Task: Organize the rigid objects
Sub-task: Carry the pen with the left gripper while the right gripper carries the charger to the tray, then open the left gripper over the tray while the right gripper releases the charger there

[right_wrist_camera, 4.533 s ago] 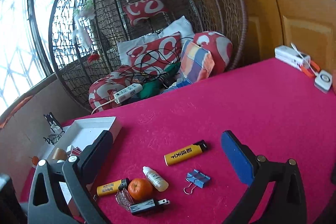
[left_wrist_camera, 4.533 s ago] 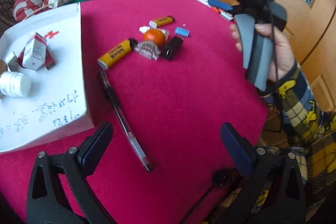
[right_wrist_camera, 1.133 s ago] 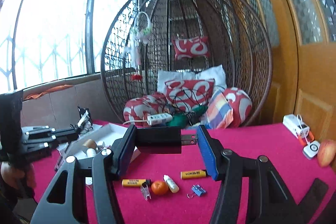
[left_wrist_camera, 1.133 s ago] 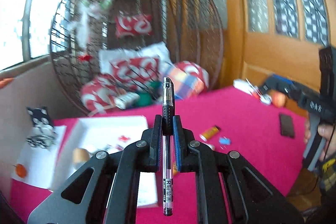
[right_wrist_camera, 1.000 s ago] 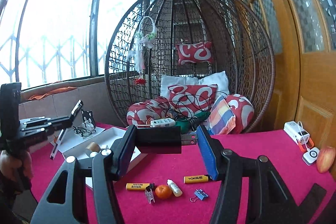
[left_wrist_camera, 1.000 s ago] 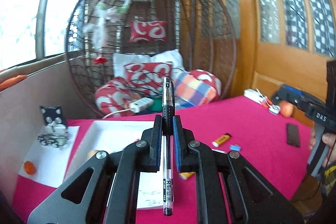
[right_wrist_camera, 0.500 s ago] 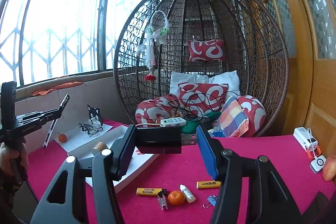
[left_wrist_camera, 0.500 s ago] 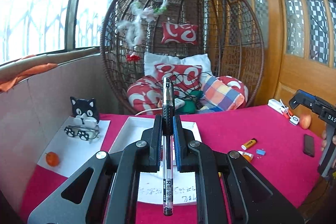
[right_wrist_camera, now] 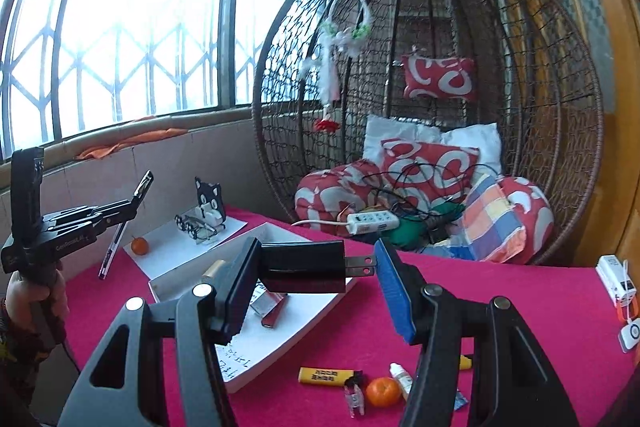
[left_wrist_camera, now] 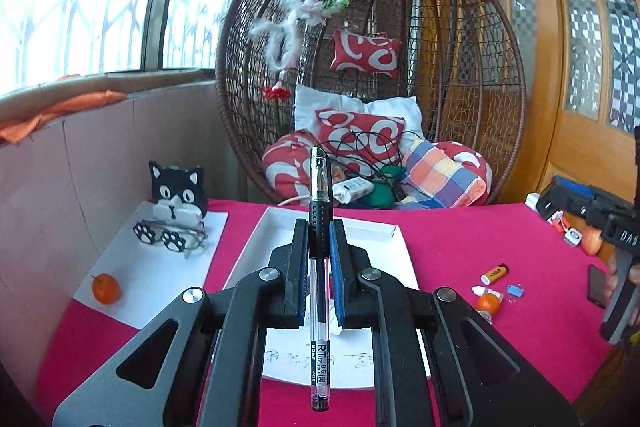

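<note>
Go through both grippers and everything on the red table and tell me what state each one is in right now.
left gripper: shut on the pen.
pen: clamped upright, off the table.
right gripper: shut on the black plug adapter.
black plug adapter: held crosswise, prongs toward the blue pad.
white tray: open-topped, small items lying inside.
yellow lighter: lying flat on the table.
dropper bottle: on its side.
</note>
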`<state>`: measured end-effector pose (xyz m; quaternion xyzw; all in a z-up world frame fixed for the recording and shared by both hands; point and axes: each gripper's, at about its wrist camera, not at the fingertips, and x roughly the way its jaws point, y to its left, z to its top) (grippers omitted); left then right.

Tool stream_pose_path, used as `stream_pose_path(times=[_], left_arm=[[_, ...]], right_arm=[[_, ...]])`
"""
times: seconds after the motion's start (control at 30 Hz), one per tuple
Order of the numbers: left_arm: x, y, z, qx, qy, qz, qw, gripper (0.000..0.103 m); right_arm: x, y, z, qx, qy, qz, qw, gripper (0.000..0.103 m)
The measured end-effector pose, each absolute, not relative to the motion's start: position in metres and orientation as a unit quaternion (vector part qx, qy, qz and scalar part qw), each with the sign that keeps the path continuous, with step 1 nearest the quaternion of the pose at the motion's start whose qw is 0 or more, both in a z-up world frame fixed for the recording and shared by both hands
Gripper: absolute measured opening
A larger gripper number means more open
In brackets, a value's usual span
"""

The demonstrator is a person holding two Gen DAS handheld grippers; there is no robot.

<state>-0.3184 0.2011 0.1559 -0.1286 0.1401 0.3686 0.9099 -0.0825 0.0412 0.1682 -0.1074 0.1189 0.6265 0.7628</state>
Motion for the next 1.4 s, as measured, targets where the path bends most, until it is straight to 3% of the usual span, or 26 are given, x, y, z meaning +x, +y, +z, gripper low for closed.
stream_pose_path(times=[0.4, 1.03, 1.1, 1.13, 1.17, 1.23, 1.4], left_arm=[[-0.307, 0.245, 0.139, -0.178, 0.164, 0.355, 0.903, 0.009], [-0.213, 0.307, 0.085, -0.212, 0.247, 0.346, 0.880, 0.009], [-0.212, 0.311, 0.083, -0.216, 0.250, 0.350, 0.876, 0.015], [-0.212, 0.311, 0.082, -0.219, 0.253, 0.350, 0.875, 0.031], [-0.213, 0.312, 0.081, -0.219, 0.253, 0.353, 0.874, 0.063], [-0.218, 0.309, 0.081, -0.219, 0.245, 0.365, 0.871, 0.103], [-0.243, 0.298, 0.087, -0.244, 0.198, 0.391, 0.865, 0.103]], right_arm=[[-0.103, 0.106, 0.133, -0.158, 0.173, 0.649, 0.724, 0.058], [-0.121, 0.178, 0.036, -0.245, 0.261, 0.632, 0.688, 0.058], [-0.126, 0.179, 0.029, -0.265, 0.245, 0.625, 0.692, 0.059], [-0.126, 0.178, 0.027, -0.267, 0.242, 0.624, 0.693, 0.060], [-0.127, 0.177, 0.026, -0.267, 0.241, 0.624, 0.694, 0.070], [-0.128, 0.172, 0.028, -0.260, 0.233, 0.623, 0.700, 0.090], [-0.129, 0.159, 0.036, -0.245, 0.214, 0.623, 0.711, 0.090]])
